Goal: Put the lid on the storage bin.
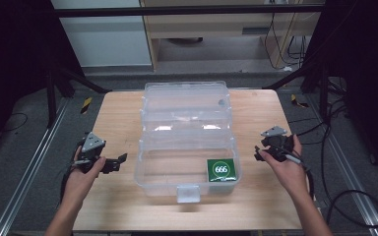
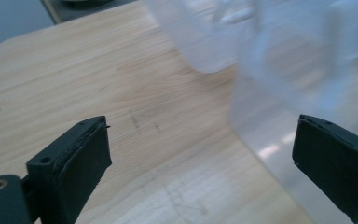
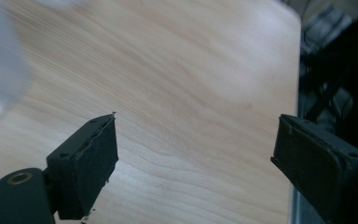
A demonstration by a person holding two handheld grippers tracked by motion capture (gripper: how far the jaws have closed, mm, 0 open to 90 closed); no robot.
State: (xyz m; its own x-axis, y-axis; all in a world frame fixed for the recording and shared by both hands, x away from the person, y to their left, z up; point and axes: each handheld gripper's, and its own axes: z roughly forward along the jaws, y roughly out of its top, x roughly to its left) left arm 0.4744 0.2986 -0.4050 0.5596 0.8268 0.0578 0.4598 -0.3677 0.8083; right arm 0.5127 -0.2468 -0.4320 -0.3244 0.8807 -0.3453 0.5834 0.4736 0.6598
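Box: a clear plastic box (image 1: 187, 142) stood open in the middle of the bench (image 1: 123, 201), its lid (image 1: 186, 96) swung back toward the far edge and a latch tab at the near wall.
Contents: a small green packet (image 1: 221, 170) marked 666 lay in the box's near right corner.
Left claw: the left claw (image 1: 119, 161) hung just beside the box's left wall, jaws spread wide with nothing between them; in the left gripper view the clear wall (image 2: 279, 116) ran close to one jaw.
Right claw: the right claw (image 1: 259, 154) waited near the box's right wall, apart from it, jaws likewise wide and empty over bare wood.
Weight: the box looked light, thin-walled and nearly empty.
Stiffness: the walls would likely flex under a hard pinch, and the hinged lid could swing loose.
Surface: the smooth plastic looked slippery, so the pads might slide.
Hold: the rim of each side wall, or the lid's far edge, seemed the safest place to grip.
Packet: light and flat; best pinched across its upper edges.
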